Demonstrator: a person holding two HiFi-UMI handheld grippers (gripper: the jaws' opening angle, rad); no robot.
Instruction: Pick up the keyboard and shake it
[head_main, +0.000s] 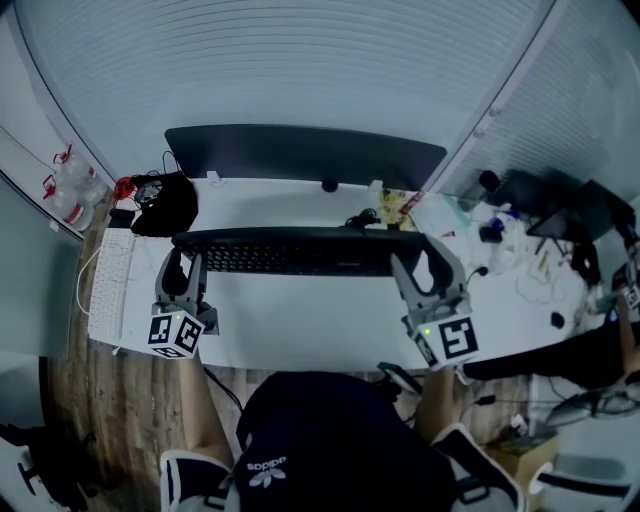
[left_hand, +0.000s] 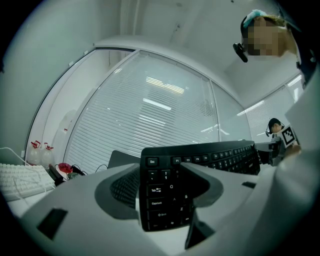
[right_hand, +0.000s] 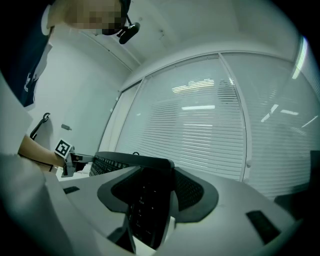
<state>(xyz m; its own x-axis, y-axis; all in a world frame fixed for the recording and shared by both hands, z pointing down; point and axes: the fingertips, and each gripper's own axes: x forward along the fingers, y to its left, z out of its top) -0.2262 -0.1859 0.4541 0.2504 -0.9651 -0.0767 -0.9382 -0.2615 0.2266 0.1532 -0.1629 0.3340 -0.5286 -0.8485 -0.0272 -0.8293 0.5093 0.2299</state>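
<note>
Black keyboard (head_main: 300, 250): spans the space between the two grippers, in front of the dark monitor (head_main: 300, 152) and over the white desk (head_main: 300, 330); it looks raised clear of the desk top, though no view shows the gap plainly

Left gripper (head_main: 186, 268): clamped on the keyboard's left end; its own view shows the Esc corner and the Tab and Caps Lock column wedged between the two jaws, which stand only as far apart as the keyboard is thick

Right gripper (head_main: 425, 268): closed on the opposite end in the same way; its own view shows the dark edge of the board pinched between the jaws, keys running off towards the other gripper

Step in hand: pick-up looks done; I judge the shake is what remains

Handling: a long, thin plastic board, probably light and fairly stiff; likely to flex a little in the middle; smooth casing could slip under quick shaking

Where to hold: the two short ends, as now; firm even pressure on the frame rather than on loose keycaps

Risk: if one jaw slips, the board would swing down towards the desk

Nearby: a white keyboard (head_main: 108, 285) lies well to the left on the wooden surface; clutter sits at the right
</note>
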